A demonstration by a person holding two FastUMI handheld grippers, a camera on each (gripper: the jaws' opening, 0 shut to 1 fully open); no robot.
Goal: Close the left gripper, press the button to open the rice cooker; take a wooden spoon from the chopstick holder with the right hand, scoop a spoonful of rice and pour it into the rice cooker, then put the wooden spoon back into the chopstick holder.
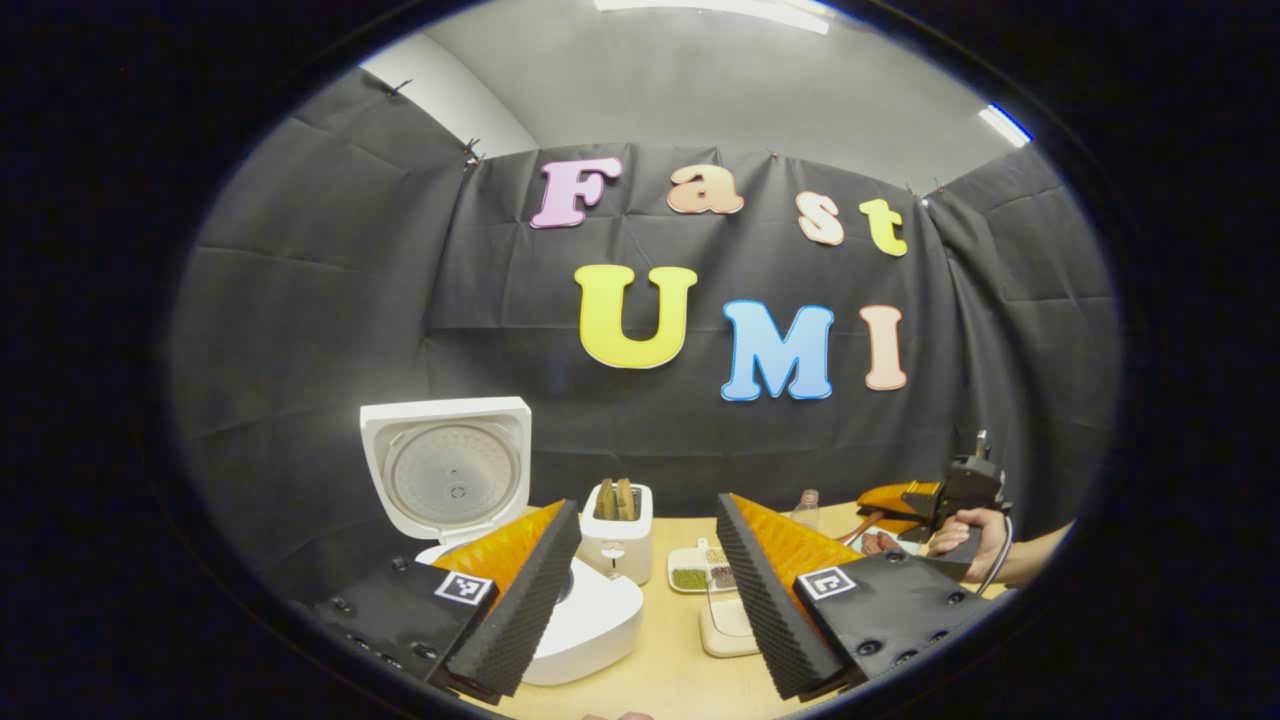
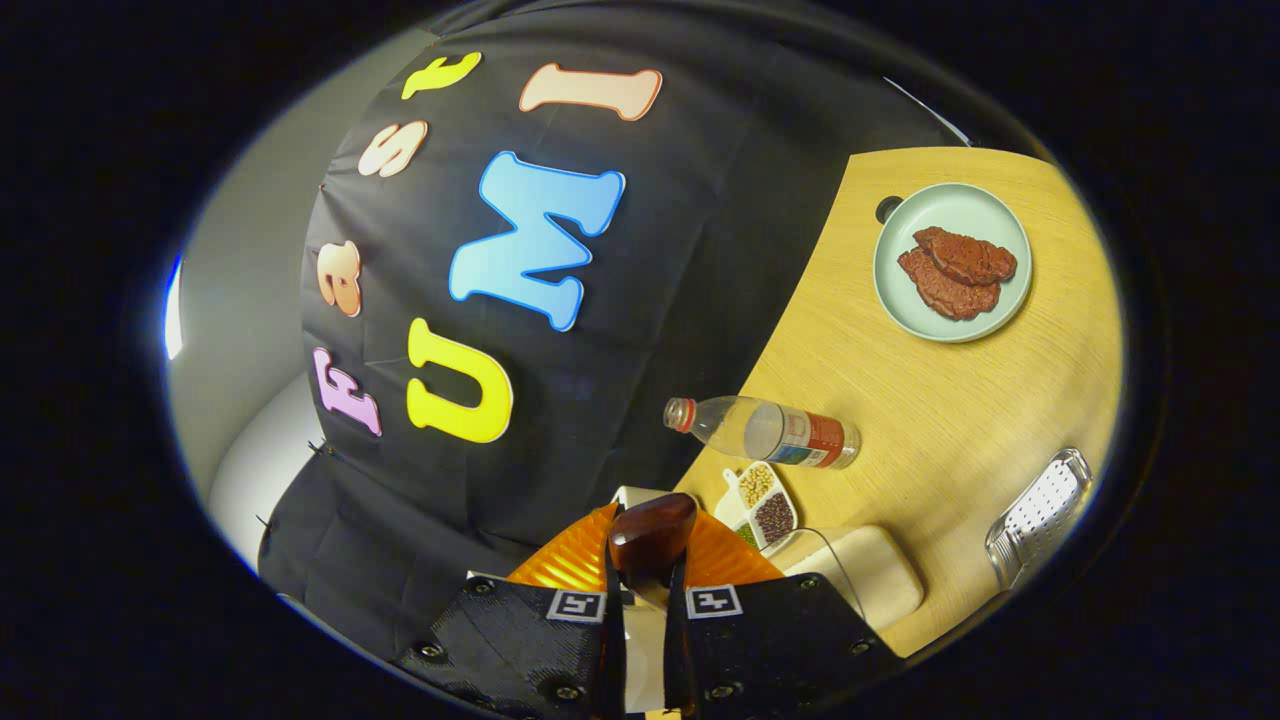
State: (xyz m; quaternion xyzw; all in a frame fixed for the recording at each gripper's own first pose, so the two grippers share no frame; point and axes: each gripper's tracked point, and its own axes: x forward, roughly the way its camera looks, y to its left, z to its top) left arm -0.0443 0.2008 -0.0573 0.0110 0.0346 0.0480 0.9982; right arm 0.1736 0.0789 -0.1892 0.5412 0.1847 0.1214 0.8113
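Clamped fingers of the tilted right gripper (image 2: 645, 600) hold the wooden spoon (image 2: 652, 535).

White rice cooker (image 1: 580, 620), white lid (image 1: 447, 470) up, with a pale grey ring-patterned inner plate. Next to it a white toaster (image 1: 617, 545) holding tan slices. The table (image 2: 950, 420) is light yellow wood with a fine grain. A pale mint-green plate (image 2: 905, 300) carries two reddish-brown patties (image 2: 955, 268) (rough, pebbled surface). The bottle (image 2: 765, 430) is clear, with a red cap and a red, white and blue label. A white divided dish (image 2: 762, 503) shows cream beans, dark maroon beans and green ones. Cream-coloured holder (image 2: 870, 580), shiny silver perforated tray (image 2: 1040, 515). The wooden spoon (image 2: 652, 535) is glossy dark reddish-brown. Each gripper body carries a black-and-white square marker (image 2: 712, 601).
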